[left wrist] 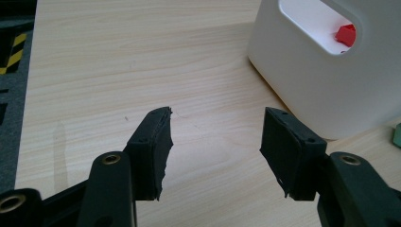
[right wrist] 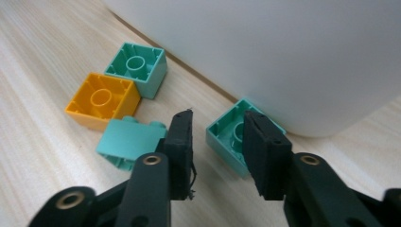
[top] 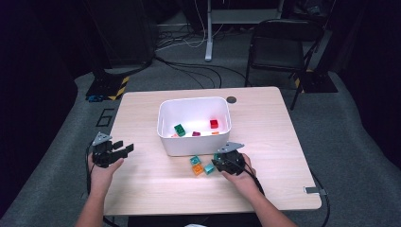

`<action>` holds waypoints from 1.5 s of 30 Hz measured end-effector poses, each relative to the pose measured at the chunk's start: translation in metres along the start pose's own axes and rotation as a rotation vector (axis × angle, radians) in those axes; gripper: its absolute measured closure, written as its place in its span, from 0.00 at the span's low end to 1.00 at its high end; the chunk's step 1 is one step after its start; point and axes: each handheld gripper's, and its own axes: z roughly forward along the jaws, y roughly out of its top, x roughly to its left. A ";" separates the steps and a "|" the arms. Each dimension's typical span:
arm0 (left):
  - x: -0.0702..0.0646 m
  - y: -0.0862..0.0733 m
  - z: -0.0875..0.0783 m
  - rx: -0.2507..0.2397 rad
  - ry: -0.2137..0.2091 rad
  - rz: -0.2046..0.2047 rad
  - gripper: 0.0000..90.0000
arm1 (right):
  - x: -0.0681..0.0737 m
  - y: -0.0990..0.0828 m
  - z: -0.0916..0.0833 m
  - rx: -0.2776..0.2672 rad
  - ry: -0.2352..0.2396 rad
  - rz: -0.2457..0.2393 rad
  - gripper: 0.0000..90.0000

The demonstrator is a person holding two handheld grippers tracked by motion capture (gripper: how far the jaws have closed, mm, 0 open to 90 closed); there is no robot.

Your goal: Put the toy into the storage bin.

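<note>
Just in front of the white bin point(top: 194, 100), my right gripper point(top: 216, 163) points at a cluster of bricks. Seen in the right gripper view, the right gripper point(right wrist: 217, 142) holds its jaws narrowly apart astride an upturned teal brick point(right wrist: 224, 137). The right jaw covers the brick's middle, and a sliver of table shows beside the left jaw. To the left lie a light teal brick point(right wrist: 130, 139), an orange brick point(right wrist: 101, 99) and another teal brick point(right wrist: 137, 68). My left gripper point(top: 124, 150) rests at the table's left edge, and the left gripper point(left wrist: 215, 142) is open and empty.
Inside the bin lie a green brick point(top: 179, 129), a red brick point(top: 214, 124) and a magenta piece point(top: 196, 134). The bin wall point(right wrist: 283, 47) stands right behind the bricks. A folding chair point(top: 279, 45) and cables sit beyond the table's far edge.
</note>
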 end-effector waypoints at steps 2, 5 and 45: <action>0.000 0.000 0.000 -0.001 0.000 0.000 0.48 | 0.000 0.000 -0.001 0.006 -0.001 0.005 0.72; 0.000 0.000 0.000 -0.003 0.000 0.000 0.48 | 0.003 -0.001 -0.005 0.025 0.003 0.009 0.74; -0.001 0.000 0.000 -0.001 -0.001 -0.002 0.48 | -0.006 0.006 -0.020 0.034 0.024 0.006 0.65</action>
